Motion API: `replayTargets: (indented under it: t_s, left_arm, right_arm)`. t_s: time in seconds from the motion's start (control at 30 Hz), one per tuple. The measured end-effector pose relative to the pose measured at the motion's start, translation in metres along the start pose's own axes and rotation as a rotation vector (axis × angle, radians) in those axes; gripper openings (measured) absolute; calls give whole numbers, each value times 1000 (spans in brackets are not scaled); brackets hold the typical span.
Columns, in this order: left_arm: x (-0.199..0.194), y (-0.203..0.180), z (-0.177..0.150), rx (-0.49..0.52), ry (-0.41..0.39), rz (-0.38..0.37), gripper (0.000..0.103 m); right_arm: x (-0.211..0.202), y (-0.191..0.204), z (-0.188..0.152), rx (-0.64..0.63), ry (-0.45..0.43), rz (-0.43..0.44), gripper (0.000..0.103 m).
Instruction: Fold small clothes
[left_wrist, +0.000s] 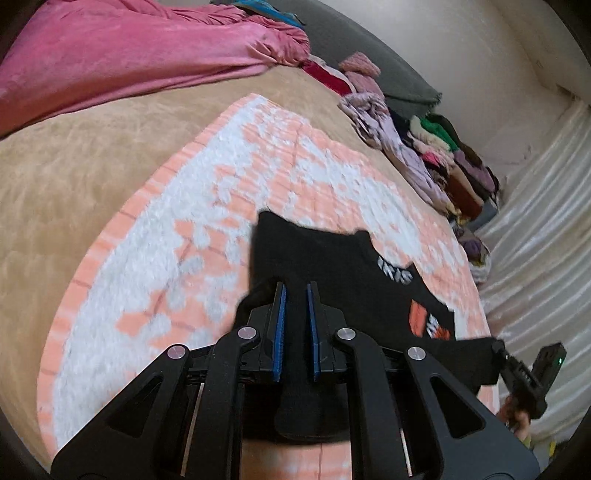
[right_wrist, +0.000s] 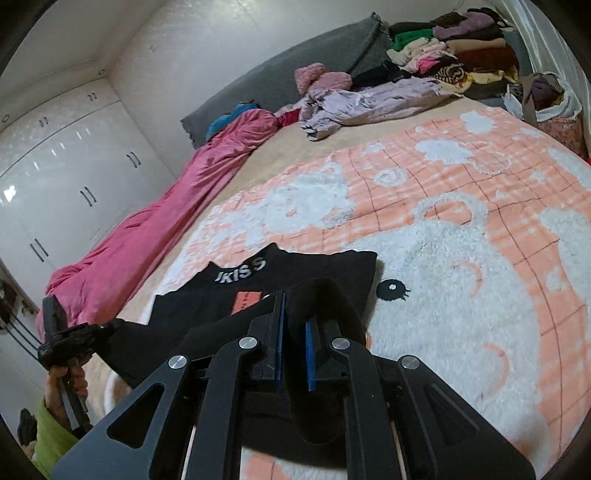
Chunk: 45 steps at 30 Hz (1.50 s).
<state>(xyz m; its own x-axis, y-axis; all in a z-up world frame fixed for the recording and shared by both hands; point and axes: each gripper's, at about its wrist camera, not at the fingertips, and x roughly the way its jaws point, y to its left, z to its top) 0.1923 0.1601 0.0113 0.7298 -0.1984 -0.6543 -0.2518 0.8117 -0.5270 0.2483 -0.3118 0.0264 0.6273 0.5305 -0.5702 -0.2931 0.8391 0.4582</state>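
While both grippers are clamping black garment (right_wrist: 295, 291), person is holding it spread just above peach-and-white bear blanket (right_wrist: 461, 258) on bed. Left gripper (left_wrist: 295, 291) pinching one edge, fingers closed on fabric; right gripper (right_wrist: 293, 306) pinching opposite edge likewise. White lettering and orange patch showing on garment. Pink quilt (right_wrist: 155, 225) lying far left; clothes pile (right_wrist: 443, 51) sitting far right by grey pillow (right_wrist: 303, 48).

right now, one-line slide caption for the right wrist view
Right gripper shut on a black printed top, lifting its edge over a peach teddy-bear blanket.
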Motion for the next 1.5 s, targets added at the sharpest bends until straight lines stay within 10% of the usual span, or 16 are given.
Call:
replayTargets:
  t_s: [0.3, 0.53, 0.77, 0.9, 1.07, 1.5]
  left_arm:
    - [9, 23, -4, -29, -89, -37, 7]
    - [-24, 37, -5, -17, -202, -50, 20]
    - [-60, -4, -49, 282, -334, 165, 26]
    - [-59, -31, -78, 396, -300, 120, 26]
    - [-32, -63, -108, 519, -184, 87, 26]
    - [17, -58, -121, 554, -9, 168, 28]
  right_arm:
    - [31, -17, -6, 50, 72, -76, 14]
    - [19, -3, -12, -12, 45, -124, 54]
    - [-23, 22, -31, -157, -79, -257, 55]
    - [-32, 46, -56, -305, -54, -254, 52]
    - [-23, 69, -86, -384, 68, -129, 25]
    - [41, 76, -98, -414, 172, -182, 24]
